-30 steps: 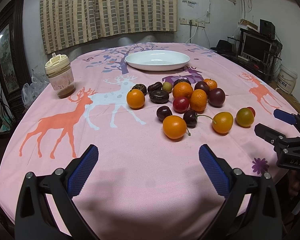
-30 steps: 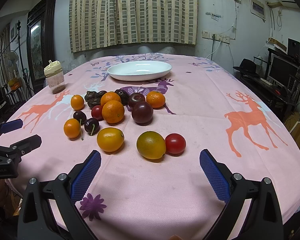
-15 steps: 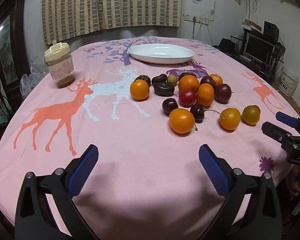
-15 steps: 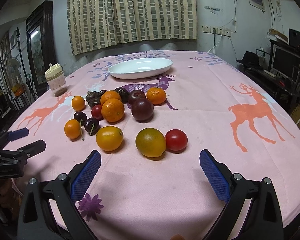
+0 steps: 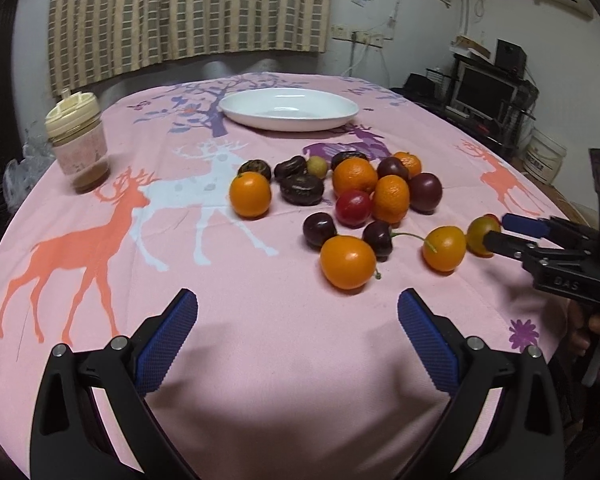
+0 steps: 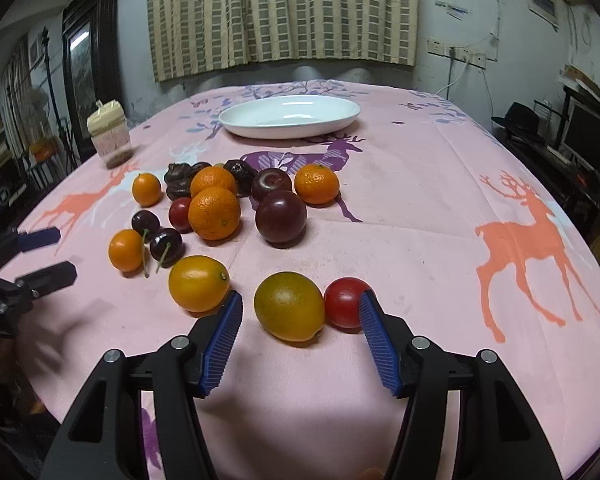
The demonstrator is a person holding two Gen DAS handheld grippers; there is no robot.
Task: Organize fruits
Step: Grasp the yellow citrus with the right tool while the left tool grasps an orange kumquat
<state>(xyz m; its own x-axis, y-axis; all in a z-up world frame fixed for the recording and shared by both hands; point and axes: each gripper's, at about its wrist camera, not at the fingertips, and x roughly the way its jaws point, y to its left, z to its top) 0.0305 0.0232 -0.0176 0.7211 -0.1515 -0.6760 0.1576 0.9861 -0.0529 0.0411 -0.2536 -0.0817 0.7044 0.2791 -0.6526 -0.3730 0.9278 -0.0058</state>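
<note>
Several fruits lie in a loose cluster on the pink deer tablecloth point(image 5: 260, 320): oranges, dark plums, cherries, a red tomato point(image 6: 346, 302). A white plate point(image 5: 289, 110) sits empty at the far side; it also shows in the right wrist view point(image 6: 290, 115). My right gripper point(image 6: 300, 330) is open, its jaws on either side of a green-yellow fruit point(image 6: 289, 306), not touching it. My left gripper point(image 5: 298, 336) is open and empty over bare cloth, short of an orange fruit point(image 5: 348, 262). The right gripper also shows in the left wrist view point(image 5: 508, 232) at the green-yellow fruit point(image 5: 478, 236).
A lidded jar point(image 5: 78, 146) stands at the table's left. A monitor and shelves point(image 5: 488, 88) stand off the table's right side. A curtain hangs on the wall behind. The table's edge runs just below both grippers.
My right gripper has moved forward and down to the green-yellow fruit and its jaws have narrowed. My left gripper has moved a little closer to the fruits, still open.
</note>
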